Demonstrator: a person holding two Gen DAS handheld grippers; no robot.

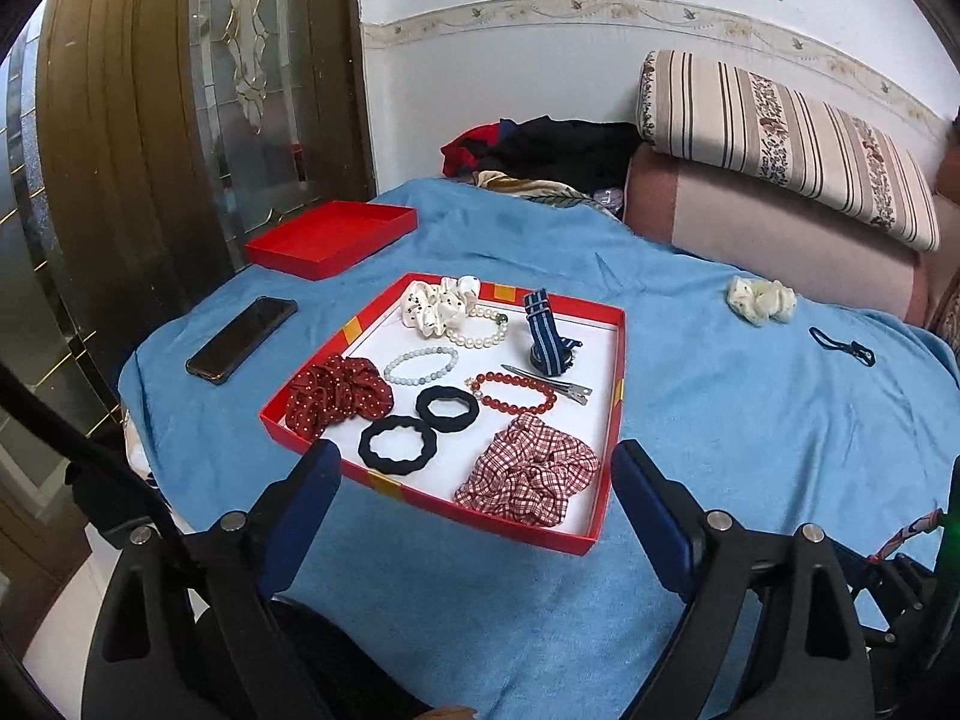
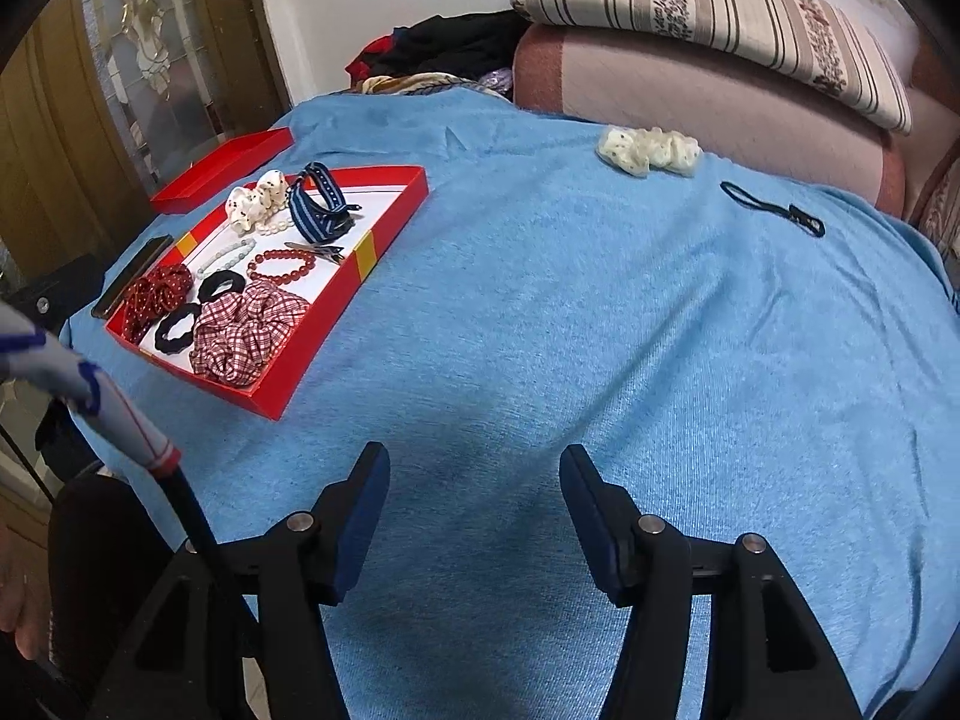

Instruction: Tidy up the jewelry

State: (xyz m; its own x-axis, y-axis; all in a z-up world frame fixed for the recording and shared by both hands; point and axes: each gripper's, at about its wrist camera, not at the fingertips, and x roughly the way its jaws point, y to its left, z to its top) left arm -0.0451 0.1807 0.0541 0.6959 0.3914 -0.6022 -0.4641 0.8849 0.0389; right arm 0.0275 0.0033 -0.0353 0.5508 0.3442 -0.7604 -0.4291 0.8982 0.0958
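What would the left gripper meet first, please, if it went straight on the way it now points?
Probably the near rim of the red tray, then the plaid scrunchie just inside it; the left gripper is open and empty, though depth is unclear.

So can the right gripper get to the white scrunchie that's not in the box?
Probably yes. The right gripper is open and empty, and only bare blue towel lies between it and the white scrunchie near the far edge.

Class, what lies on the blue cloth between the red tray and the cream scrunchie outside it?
Nothing: bare blue cloth separates the red tray and cream scrunchie, clearest in the right wrist view.
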